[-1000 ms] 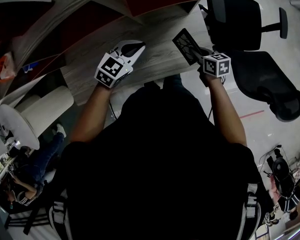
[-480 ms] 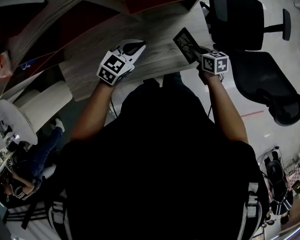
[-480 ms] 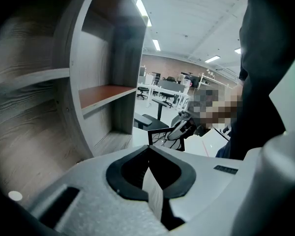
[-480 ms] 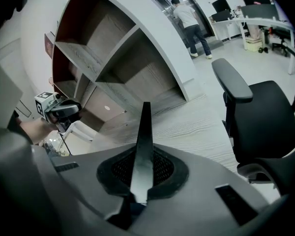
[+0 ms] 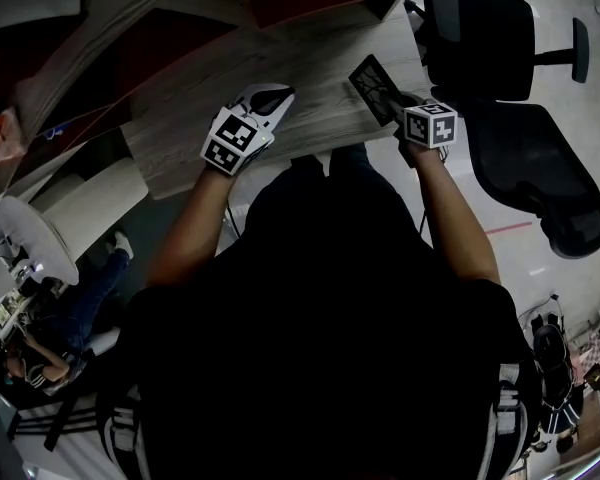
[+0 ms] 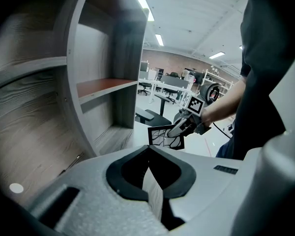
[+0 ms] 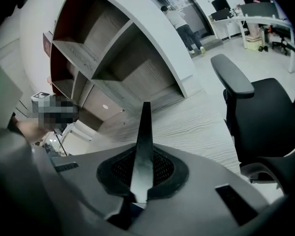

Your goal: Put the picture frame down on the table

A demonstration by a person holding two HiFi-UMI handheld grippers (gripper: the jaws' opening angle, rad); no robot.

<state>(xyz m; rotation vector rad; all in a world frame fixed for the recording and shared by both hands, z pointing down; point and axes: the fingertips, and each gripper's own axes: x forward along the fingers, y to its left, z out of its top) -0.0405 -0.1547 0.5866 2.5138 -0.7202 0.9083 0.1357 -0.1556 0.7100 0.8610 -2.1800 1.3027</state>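
Picture frame (image 5: 373, 86) (one) gripped by right claw (image 5: 402, 106).

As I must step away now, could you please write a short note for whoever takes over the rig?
Left hand-held gripper: shut, empty, over the table.
Right hand-held gripper: shut on the frame, which is tilted above the table's right end.
Done: the frame is gripped and over the table.
To do: lower the frame, lay it on the table, then open the jaws.
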